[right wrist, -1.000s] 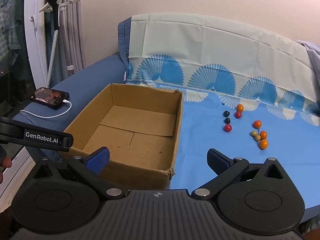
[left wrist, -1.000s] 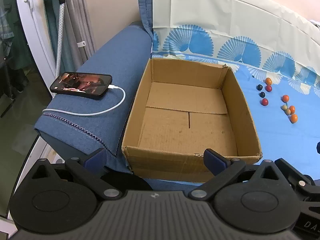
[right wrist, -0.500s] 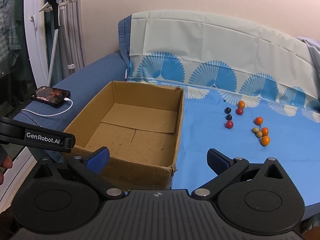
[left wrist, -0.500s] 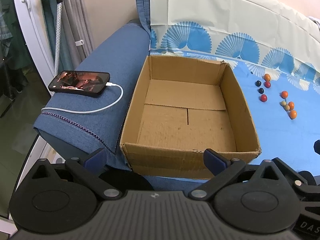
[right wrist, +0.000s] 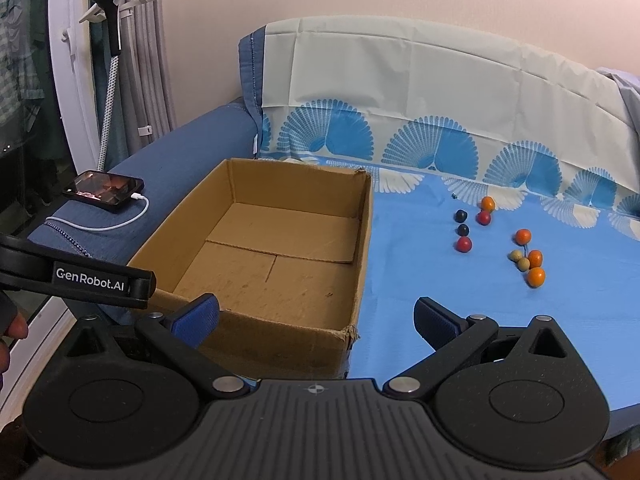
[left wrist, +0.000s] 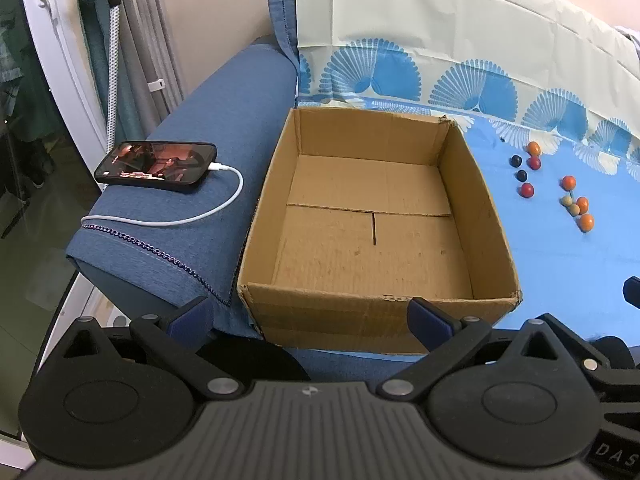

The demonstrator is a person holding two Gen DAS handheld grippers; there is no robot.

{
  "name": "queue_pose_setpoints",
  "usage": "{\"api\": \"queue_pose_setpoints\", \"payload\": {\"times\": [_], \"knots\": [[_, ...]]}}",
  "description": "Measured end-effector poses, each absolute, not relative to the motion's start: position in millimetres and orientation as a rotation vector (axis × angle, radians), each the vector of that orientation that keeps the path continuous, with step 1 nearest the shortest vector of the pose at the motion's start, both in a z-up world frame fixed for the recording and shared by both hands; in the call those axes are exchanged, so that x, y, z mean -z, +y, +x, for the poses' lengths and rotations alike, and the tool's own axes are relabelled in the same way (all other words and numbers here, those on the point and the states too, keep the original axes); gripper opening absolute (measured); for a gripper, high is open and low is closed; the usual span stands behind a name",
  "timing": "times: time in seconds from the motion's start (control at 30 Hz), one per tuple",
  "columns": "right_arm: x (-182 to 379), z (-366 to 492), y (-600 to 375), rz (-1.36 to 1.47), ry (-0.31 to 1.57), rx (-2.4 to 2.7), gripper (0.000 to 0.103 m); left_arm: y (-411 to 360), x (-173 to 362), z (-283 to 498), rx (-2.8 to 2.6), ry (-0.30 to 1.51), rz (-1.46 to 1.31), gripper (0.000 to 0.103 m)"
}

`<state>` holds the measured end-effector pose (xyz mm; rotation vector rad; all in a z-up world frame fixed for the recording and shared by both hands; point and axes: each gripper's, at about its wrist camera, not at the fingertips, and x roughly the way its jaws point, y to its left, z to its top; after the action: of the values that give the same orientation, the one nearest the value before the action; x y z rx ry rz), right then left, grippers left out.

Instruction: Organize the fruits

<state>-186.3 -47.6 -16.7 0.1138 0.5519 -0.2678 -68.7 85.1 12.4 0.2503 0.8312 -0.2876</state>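
An open cardboard box (left wrist: 492,216) (right wrist: 362,240) sits empty on a blue sheet spread over a sofa. To its right lie several small round fruits: orange ones (right wrist: 535,277) (left wrist: 586,222), red ones (right wrist: 464,244) (left wrist: 527,189), dark ones (right wrist: 463,230) and pale ones (right wrist: 519,261). My left gripper (left wrist: 308,316) stands open in front of the box's near wall. The right gripper (right wrist: 316,316) is also open, near the box's front right corner, well short of the fruits. Neither holds anything.
A phone (left wrist: 156,166) with a white charging cable (left wrist: 192,218) rests on the blue sofa armrest left of the box. A patterned cover drapes the sofa back (right wrist: 400,92). Curtains and a white stand (right wrist: 110,56) are at far left. The left gripper's body (right wrist: 80,276) shows in the right wrist view.
Both views have drawn back and risen slightly; the box and fruits sit a little farther off. Both grippers stay open.
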Motion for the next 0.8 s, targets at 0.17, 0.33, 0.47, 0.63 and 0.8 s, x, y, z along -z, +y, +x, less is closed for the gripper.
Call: {"api": "queue_pose_setpoints", "payload": {"times": [0.17, 0.33, 0.47, 0.63, 0.8], "knots": [[18, -187, -51, 0.153, 0.555, 0.255, 0.103, 82, -11, -68, 0.287, 0.838, 0.264, 0.103], [20, -187, -57, 0.152, 0.555, 0.269, 0.103, 77, -10, -66, 0.289, 0.851, 0.281, 0.103], [22, -188, -67, 0.169, 0.528, 0.289, 0.103, 68, -9, -65, 0.303, 0.870, 0.298, 0.103], [22, -192, -93, 0.176, 0.458, 0.359, 0.103, 49, -10, -63, 0.339, 0.885, 0.318, 0.103], [24, -202, -133, 0.195, 0.385, 0.439, 0.103, 15, -15, -62, 0.387, 0.873, 0.345, 0.103]]}}
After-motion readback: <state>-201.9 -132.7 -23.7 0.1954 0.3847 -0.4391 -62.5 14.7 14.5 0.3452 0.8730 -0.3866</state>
